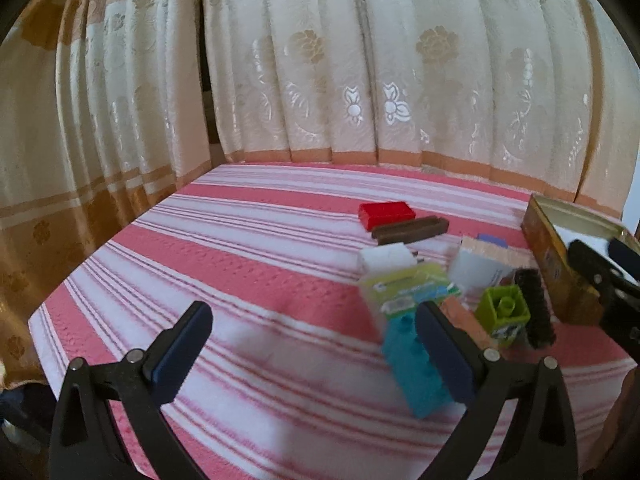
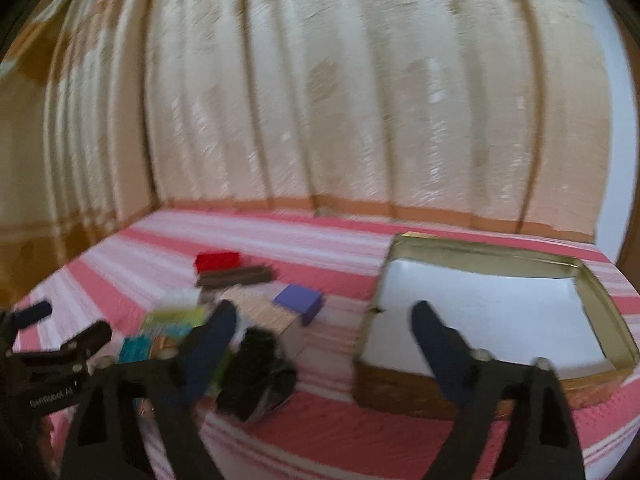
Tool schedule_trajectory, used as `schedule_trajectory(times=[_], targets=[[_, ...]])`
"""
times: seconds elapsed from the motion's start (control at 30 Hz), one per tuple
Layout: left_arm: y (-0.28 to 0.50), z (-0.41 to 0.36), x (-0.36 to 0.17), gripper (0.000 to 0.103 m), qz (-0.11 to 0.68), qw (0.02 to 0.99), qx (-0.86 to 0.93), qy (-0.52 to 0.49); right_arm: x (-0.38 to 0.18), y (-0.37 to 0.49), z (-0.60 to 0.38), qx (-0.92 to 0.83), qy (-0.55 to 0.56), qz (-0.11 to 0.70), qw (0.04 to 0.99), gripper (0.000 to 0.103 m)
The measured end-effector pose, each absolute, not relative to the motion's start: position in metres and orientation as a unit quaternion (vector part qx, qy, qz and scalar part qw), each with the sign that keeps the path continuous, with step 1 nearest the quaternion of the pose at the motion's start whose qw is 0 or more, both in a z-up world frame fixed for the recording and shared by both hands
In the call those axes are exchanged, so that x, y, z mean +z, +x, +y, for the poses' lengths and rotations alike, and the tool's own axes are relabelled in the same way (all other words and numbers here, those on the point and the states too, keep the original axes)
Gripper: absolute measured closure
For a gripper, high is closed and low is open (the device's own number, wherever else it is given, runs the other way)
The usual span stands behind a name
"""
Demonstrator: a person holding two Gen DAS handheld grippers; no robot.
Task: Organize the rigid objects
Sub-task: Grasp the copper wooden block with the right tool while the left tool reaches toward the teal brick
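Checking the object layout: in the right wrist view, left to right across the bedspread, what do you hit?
Teal block → black brush → purple block → open tin.

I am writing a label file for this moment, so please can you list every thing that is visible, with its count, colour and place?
tin box: one, gold-brown with a pale inside, open, at the right of the bed
red block: one, red, farthest back in the pile
brown bar: one, dark brown, just in front of the red block
purple block: one, purple, between the pile and the tin box
teal brick: one, teal, nearest in the left wrist view
green brick: one, lime green, right of the teal brick
black brush: one, black, beside the green brick
bedcover: one, pink and white stripes
curtain: cream with gold flowers, behind
left gripper: open, nothing held
right gripper: open, nothing held
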State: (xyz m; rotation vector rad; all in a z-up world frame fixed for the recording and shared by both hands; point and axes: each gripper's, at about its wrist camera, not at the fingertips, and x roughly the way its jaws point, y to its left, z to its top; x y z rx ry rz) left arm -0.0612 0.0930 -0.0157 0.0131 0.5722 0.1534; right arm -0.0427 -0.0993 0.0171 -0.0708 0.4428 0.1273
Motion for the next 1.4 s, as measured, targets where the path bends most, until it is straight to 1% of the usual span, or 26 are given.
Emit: schedule_trajectory(times=[0.03,0.17,0.23,0.3,0.37,0.57,0.6,0.63,0.67,0.7,0.8,0.9,1.13,1.17,1.2,1.27,1.4], targets=[[-0.063,0.094,-0.016,0.001,0.283,0.956,0.074,0.009,0.015,-0.041,-0.097,0.075,-0.036,0.230,0.970,0.032],[-0.068,0.103,-0.020,0.001,0.287,0.955,0.075,0.008,0.011,-0.049,-0.095,0.131,0.008,0.261,0.956,0.034],[-0.067,0.107,-0.023,0.001,0.293,0.953,0.078,0.006,0.007,-0.054,-0.089,0.159,0.019,0.275,0.948,0.045],[-0.066,0.112,-0.026,0.009,0.305,0.949,0.076,0.004,0.000,-0.056,-0.076,0.191,0.017,0.301,0.934,0.051],[-0.067,0.117,-0.029,0.010,0.316,0.946,0.068,-0.007,-0.009,-0.058,-0.063,0.213,0.013,0.319,0.923,0.052],[-0.070,0.129,-0.030,0.010,0.321,0.944,0.073,-0.030,-0.012,-0.067,-0.043,0.241,-0.009,0.336,0.910,0.055],[-0.070,0.131,-0.029,0.010,0.321,0.944,0.073,-0.031,-0.014,-0.067,-0.039,0.235,-0.020,0.340,0.910,0.058],[-0.070,0.132,-0.029,0.010,0.320,0.944,0.074,-0.033,-0.016,-0.065,-0.036,0.231,-0.029,0.346,0.909,0.065],[-0.071,0.133,-0.029,0.010,0.321,0.944,0.073,-0.034,-0.020,-0.063,-0.033,0.230,-0.038,0.355,0.905,0.069],[-0.071,0.132,-0.029,0.010,0.321,0.944,0.072,-0.034,-0.022,-0.060,-0.032,0.232,-0.039,0.366,0.900,0.077],[-0.071,0.131,-0.030,0.010,0.325,0.943,0.069,-0.030,-0.023,-0.053,-0.033,0.228,-0.035,0.371,0.899,0.079],[-0.073,0.130,-0.031,0.006,0.325,0.943,0.066,-0.029,-0.025,-0.045,-0.037,0.221,-0.031,0.374,0.900,0.079],[-0.075,0.126,-0.029,0.006,0.326,0.943,0.056,-0.031,-0.033,-0.023,-0.026,0.223,-0.019,0.403,0.887,0.079],[-0.074,0.124,-0.029,0.006,0.328,0.943,0.054,-0.031,-0.034,-0.020,-0.025,0.223,-0.018,0.410,0.884,0.080],[-0.074,0.124,-0.028,0.006,0.330,0.942,0.049,-0.033,-0.035,-0.017,-0.026,0.223,-0.015,0.414,0.882,0.083],[-0.074,0.119,-0.026,0.006,0.332,0.942,0.037,-0.033,-0.035,-0.019,-0.029,0.232,-0.009,0.412,0.881,0.084],[-0.072,0.109,-0.022,0.006,0.326,0.944,0.033,-0.025,-0.017,-0.036,-0.042,0.269,0.014,0.380,0.885,0.084]])
